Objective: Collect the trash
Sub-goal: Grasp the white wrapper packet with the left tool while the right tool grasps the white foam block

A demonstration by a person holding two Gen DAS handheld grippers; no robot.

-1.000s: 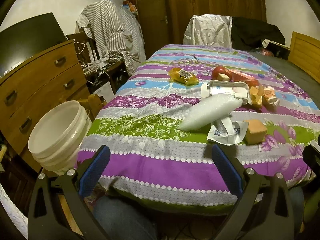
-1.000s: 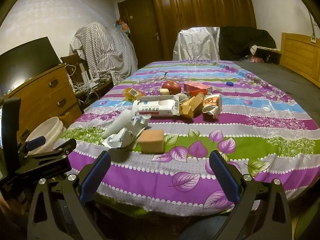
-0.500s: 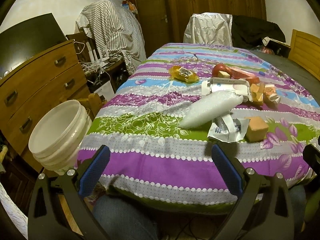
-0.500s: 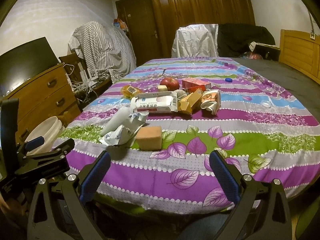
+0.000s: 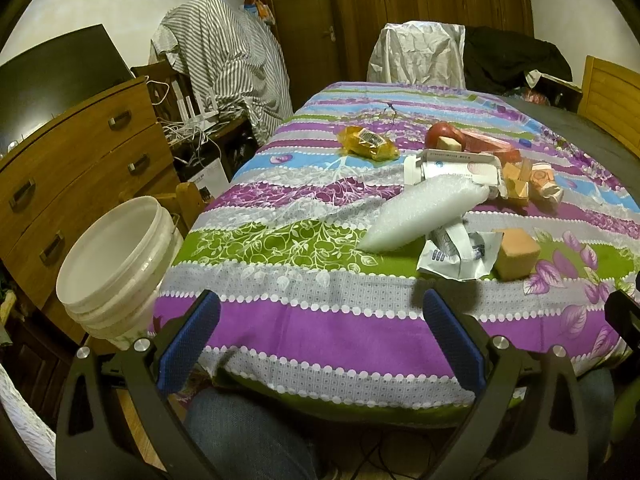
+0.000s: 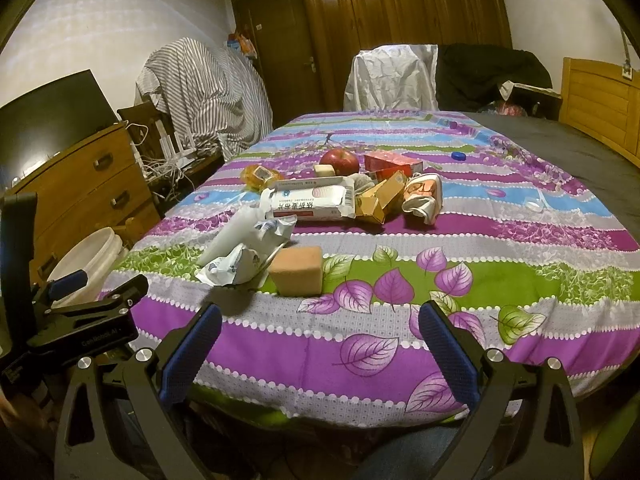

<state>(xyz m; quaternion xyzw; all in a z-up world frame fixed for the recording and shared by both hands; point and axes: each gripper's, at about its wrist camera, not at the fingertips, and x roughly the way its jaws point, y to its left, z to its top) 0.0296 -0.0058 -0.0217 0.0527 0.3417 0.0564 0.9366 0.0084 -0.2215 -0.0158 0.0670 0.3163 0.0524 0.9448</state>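
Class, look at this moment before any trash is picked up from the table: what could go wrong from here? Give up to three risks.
1. The apple lies among the wrappers, so it might be collected as trash by mistake.
2. The white bucket stands off the table's left edge, below it; light items such as the crumpled white wrapper could miss it.
3. The bubble-wrap bag overlaps that wrapper, so the left tool, open now, may drag both.

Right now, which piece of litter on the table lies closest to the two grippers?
The crumpled white wrapper with blue print, beside the tan sponge block. The other wrappers and boxes lie farther back.
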